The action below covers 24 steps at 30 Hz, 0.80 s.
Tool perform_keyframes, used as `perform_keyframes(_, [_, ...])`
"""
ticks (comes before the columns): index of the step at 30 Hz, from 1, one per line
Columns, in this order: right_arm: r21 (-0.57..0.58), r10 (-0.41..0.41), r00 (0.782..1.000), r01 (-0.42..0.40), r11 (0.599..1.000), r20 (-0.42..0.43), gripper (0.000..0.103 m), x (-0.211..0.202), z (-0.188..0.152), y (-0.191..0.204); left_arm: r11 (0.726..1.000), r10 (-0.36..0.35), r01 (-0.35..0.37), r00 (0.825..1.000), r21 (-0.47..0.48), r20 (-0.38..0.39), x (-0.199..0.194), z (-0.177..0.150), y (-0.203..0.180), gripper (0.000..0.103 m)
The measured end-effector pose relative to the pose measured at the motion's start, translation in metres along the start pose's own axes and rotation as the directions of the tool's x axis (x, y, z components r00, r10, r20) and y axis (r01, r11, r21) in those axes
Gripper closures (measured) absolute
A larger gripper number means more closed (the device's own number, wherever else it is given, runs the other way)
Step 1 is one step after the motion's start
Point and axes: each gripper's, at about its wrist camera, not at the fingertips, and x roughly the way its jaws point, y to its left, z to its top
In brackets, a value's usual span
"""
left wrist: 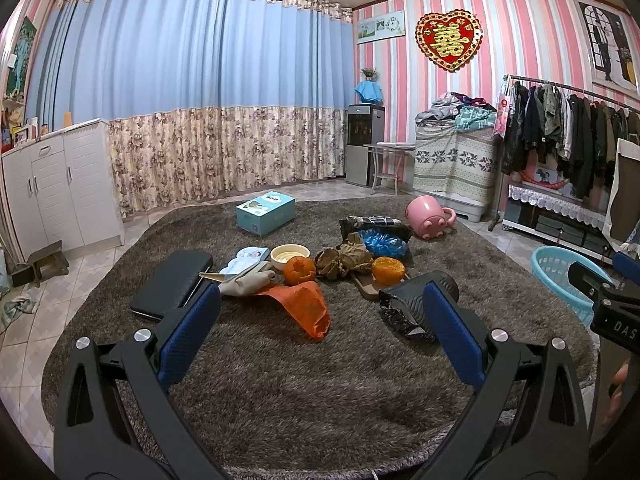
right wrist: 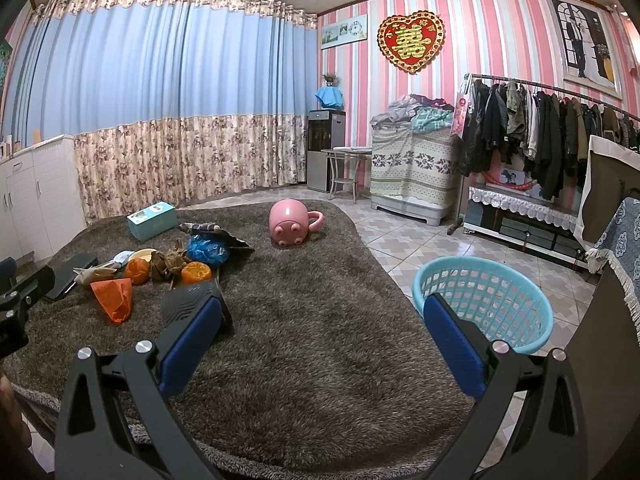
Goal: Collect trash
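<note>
While both grippers hang above the grey-brown shag rug [left wrist: 280, 380], neither holds anything: the left gripper [left wrist: 320, 312] has its blue-padded fingers [left wrist: 188, 340] spread wide with only carpet between them, and the right gripper [right wrist: 326, 324] is likewise spread and empty. Most of the trash sits in a loose cluster ahead of the left gripper — an orange paper scrap [left wrist: 306, 304] lies just beyond its left finger, touching a pale crumpled wrapper [left wrist: 250, 278], and behind these sit two orange peels [left wrist: 299, 270] [left wrist: 388, 270] with a wad of brown crumpled paper [left wrist: 344, 260] between them. A black textured packet [left wrist: 412, 304] lies partly hidden behind the left gripper's right finger; in the right wrist view the same packet [right wrist: 192, 300] sits just behind that gripper's left finger. Farther back lie a blue plastic bag [left wrist: 382, 242], a teal box [left wrist: 265, 212] and a tipped pink mug [left wrist: 428, 216]. A light-blue basket [right wrist: 484, 300] stands on the tiled floor just off the rug's edge — directly beyond the right gripper's right finger, well apart from the cluster.
</note>
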Motion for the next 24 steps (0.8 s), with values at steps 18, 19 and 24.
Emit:
perform_keyframes(18, [0.002,-0.001,1.000,0.001,1.000,-0.001,0.004,0.000,-0.002,-0.001,1.000,-0.002,0.002,1.000,0.000,-0.005,0.003,-0.002,0.003,0.005])
perform_keyframes(19, [0.001,-0.001,1.000,0.001,1.000,0.000,0.004,0.000,-0.002,-0.001,1.000,-0.001,0.001,1.000,0.001,-0.002,0.003,-0.002,0.004,0.005])
perform_keyframes(24, [0.001,-0.003,1.000,0.003,1.000,0.006,0.004,0.000,-0.004,-0.004,1.000,0.000,0.000,1.000,-0.004,0.000,0.005,-0.006,0.010,0.005])
